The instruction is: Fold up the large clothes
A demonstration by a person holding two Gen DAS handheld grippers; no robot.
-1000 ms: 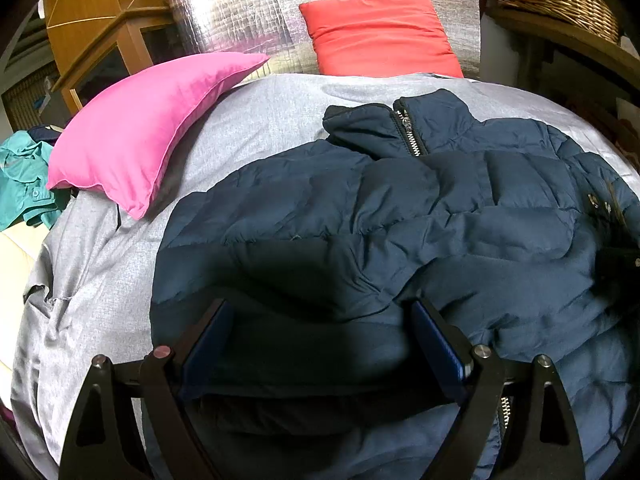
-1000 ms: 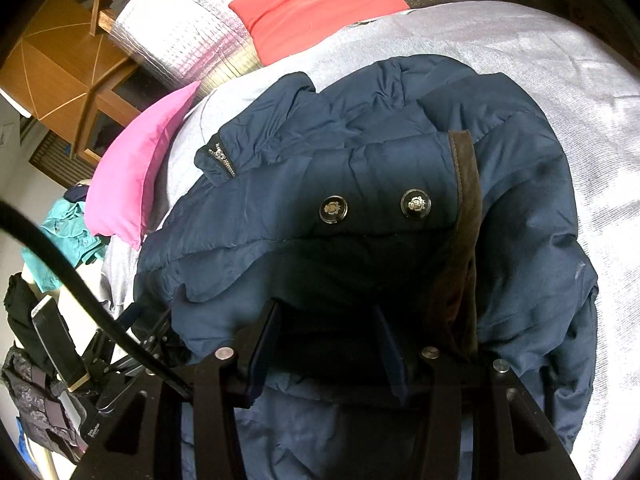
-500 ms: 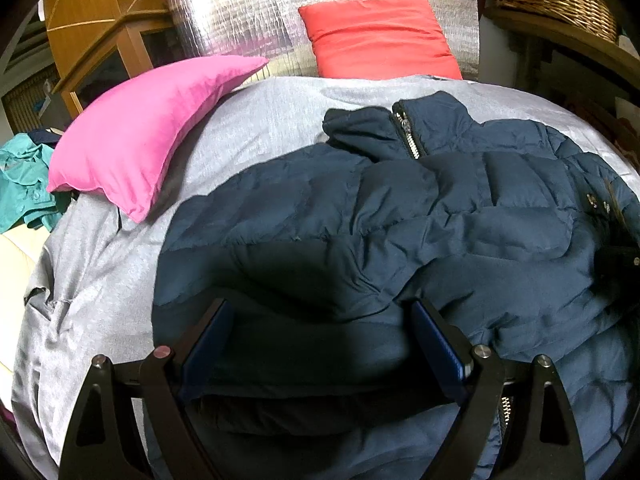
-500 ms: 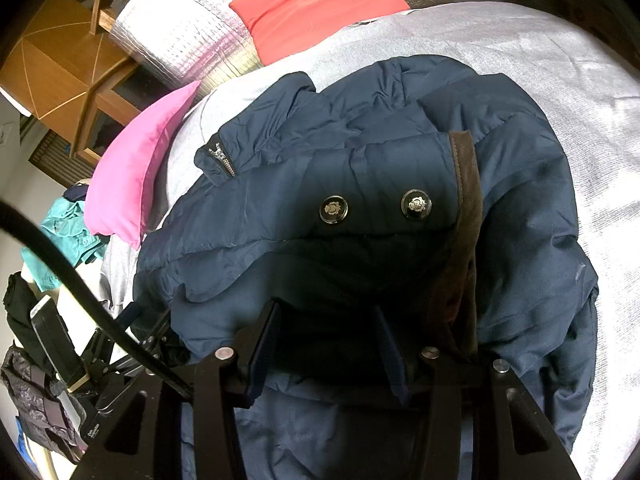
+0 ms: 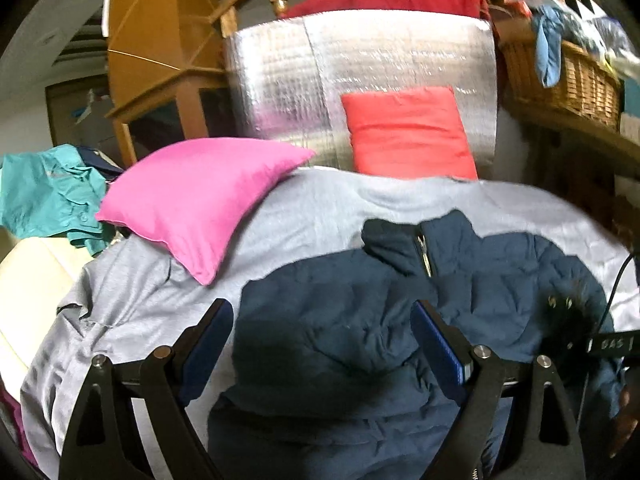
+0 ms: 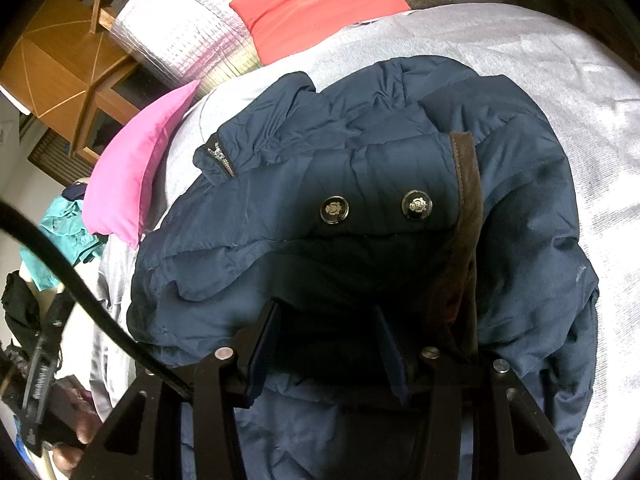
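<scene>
The left gripper (image 5: 322,344) hangs just above a navy puffer jacket (image 5: 360,340), its blue-padded jaws spread wide and gripping nothing. The right gripper (image 6: 326,340) sits low over the same jacket, jaws partly apart; dark fabric lies between them, but whether they pinch it cannot be told. The jacket lies bunched on a grey bedspread (image 6: 560,80), collar and zip toward the pillows, two snap buttons (image 6: 334,210) and a brown trim strip (image 6: 466,184) showing.

Likely risks: the slick, puffy shell could slide from a shallow pinch, and thick padding may spring any fold back open. A black cable (image 6: 80,292) left of the jacket could snag.

Beyond the jacket's collar rest a pink pillow (image 5: 196,204) and a red pillow (image 5: 408,132) against a silver quilted headboard (image 5: 360,72). A wicker basket (image 5: 560,76) sits right of the jacket, teal clothing (image 5: 48,192) left.
</scene>
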